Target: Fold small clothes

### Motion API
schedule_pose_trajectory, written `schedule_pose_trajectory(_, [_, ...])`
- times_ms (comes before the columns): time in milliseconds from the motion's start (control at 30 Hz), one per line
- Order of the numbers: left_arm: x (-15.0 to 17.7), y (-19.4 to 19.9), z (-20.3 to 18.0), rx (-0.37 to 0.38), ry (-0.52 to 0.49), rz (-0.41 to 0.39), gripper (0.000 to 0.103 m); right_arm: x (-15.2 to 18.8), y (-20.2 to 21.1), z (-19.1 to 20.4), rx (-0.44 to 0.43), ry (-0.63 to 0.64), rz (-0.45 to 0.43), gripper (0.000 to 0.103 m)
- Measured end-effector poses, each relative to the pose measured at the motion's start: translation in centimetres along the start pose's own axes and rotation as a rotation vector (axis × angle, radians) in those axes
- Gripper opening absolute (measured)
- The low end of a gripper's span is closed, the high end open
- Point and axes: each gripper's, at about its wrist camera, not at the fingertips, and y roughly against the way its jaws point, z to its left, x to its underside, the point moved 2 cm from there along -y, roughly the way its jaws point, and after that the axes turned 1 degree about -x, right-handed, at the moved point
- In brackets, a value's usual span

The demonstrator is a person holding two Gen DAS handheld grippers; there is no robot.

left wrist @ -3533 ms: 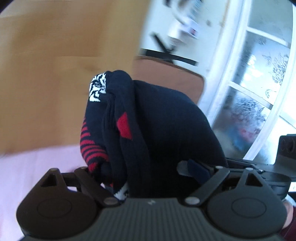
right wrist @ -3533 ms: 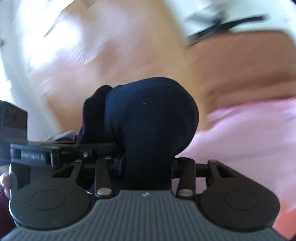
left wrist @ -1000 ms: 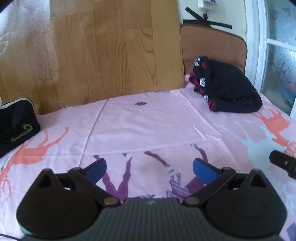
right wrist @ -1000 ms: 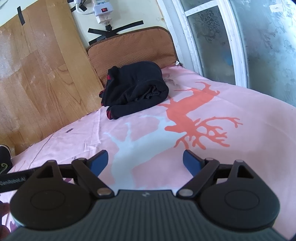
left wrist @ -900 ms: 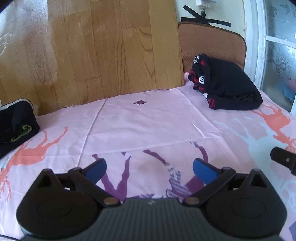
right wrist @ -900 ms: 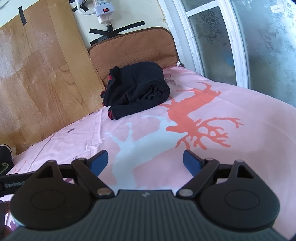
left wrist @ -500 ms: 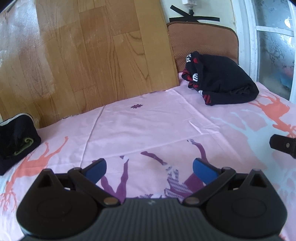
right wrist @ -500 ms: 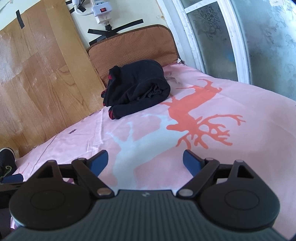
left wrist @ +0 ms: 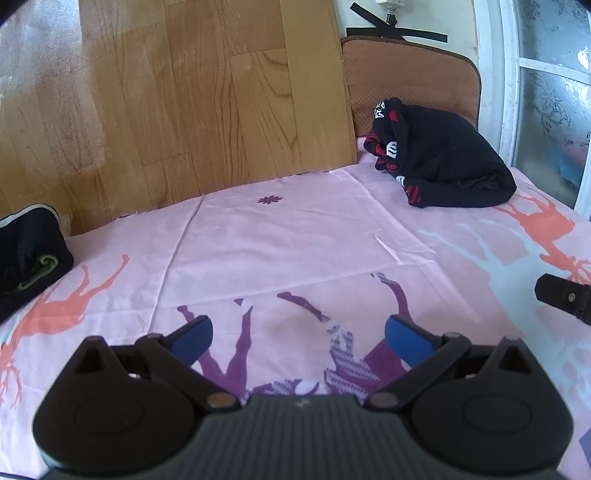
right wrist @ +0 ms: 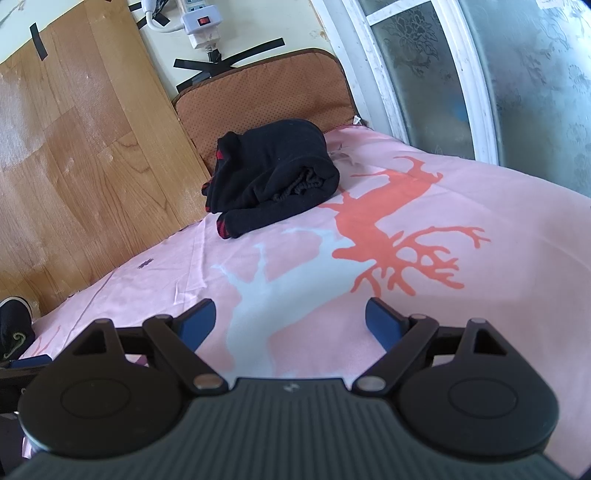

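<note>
The folded dark garment (left wrist: 439, 171) is set down at the far corner of the bed, at about one o'clock in the left wrist view and eleven o'clock in the right, against a brown cushion (right wrist: 266, 96). It is judged to have been parked there as finished work, out of the way of the open middle of the sheet. A second dark garment (left wrist: 29, 254), with a green cord showing, is seen at nine o'clock at the sheet's left edge, well apart from the first; it is presumably the next piece to be folded.

The left gripper (left wrist: 298, 338) is held over the sheet with its jaws wide and nothing between them. The right gripper (right wrist: 290, 319) is likewise held wide and empty, and its tip is glimpsed at three o'clock in the left view. Both are judged to be between pieces.

The surface is a pink bedsheet (left wrist: 295, 236) printed with orange, pale blue and purple deer. A wood-grain panel (left wrist: 184, 92) is propped behind it, a taped power strip (right wrist: 195, 22) is fixed above the cushion, and a frosted window (right wrist: 517, 74) is set at the right.
</note>
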Motion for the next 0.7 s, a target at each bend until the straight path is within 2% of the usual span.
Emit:
schedule_pose_trajectory(400, [0.01,-0.03,0.59,-0.025,0.031,0.008,0.103,0.02,0.06,-0.04,-0.003,-0.007,-0.001,0.090])
schedule_pose_trajectory(700, [0.15,-0.46,0.56,-0.017,0.021,0.031,0.103,-0.07,0.06,-0.21,-0.009,-0.014,-0.004,0.090])
